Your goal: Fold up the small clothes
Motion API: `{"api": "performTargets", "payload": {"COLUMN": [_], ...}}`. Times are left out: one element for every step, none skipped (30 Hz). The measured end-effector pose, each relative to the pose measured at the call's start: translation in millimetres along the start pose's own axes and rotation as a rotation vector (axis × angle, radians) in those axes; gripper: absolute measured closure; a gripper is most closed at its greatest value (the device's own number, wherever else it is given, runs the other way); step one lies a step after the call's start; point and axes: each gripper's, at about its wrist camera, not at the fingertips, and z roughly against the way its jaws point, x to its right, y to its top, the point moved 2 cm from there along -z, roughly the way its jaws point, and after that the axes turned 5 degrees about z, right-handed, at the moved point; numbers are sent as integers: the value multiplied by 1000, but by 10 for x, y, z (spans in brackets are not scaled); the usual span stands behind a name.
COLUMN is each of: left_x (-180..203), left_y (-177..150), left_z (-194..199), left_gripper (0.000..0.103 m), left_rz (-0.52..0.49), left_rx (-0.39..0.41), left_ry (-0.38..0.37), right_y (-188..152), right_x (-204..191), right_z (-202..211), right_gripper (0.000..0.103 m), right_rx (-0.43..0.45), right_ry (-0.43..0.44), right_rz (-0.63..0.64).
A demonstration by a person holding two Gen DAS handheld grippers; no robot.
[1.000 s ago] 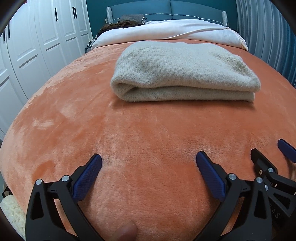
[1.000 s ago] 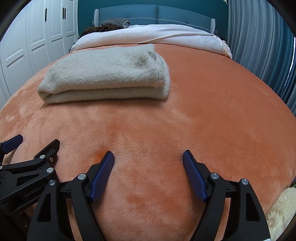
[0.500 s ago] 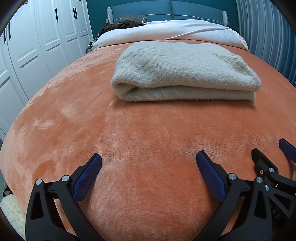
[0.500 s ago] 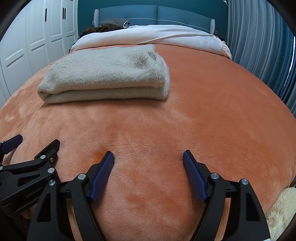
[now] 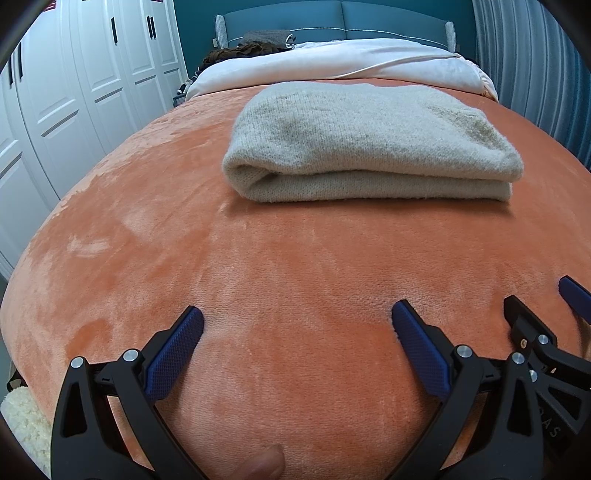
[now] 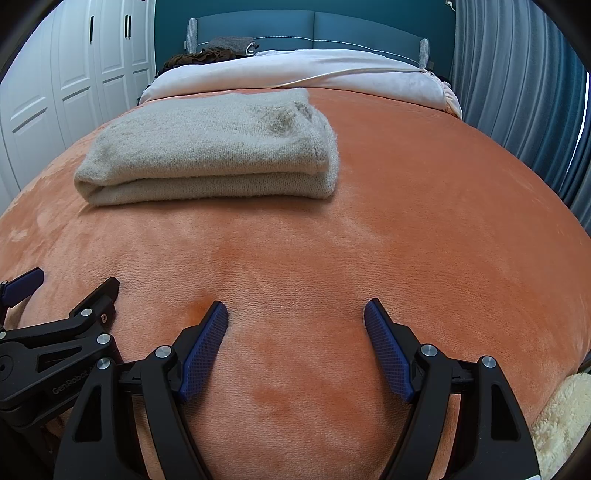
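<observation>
A beige knitted garment (image 5: 365,147) lies folded in a neat rectangle on the orange blanket (image 5: 258,258) of a bed; it also shows in the right wrist view (image 6: 210,151). My left gripper (image 5: 297,314) is open and empty, low over the blanket, well short of the garment. My right gripper (image 6: 295,306) is open and empty, beside the left one, also short of the garment. Each gripper shows at the edge of the other's view: the right gripper (image 5: 546,325) and the left gripper (image 6: 70,291).
A white duvet (image 5: 332,62) lies across the head of the bed before a blue headboard (image 5: 343,18), with dark clothes (image 6: 207,51) piled there. White wardrobe doors (image 5: 74,92) stand left, blue-grey curtains (image 6: 524,92) right. A cream fleecy rug (image 6: 561,413) lies below the bed's edge.
</observation>
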Motion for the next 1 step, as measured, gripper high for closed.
{"api": "performTargets", "payload": {"left_x": [4], "left_y": [-1], "left_z": [3], "left_gripper": [5], "left_rz": [1], "left_rx": [0], "left_ry": [2], "right_y": [0], "right_x": [-1], "right_z": [-1], "right_gripper": [29], "right_rx": [0], "right_ry": [0], "right_rz": [0]}}
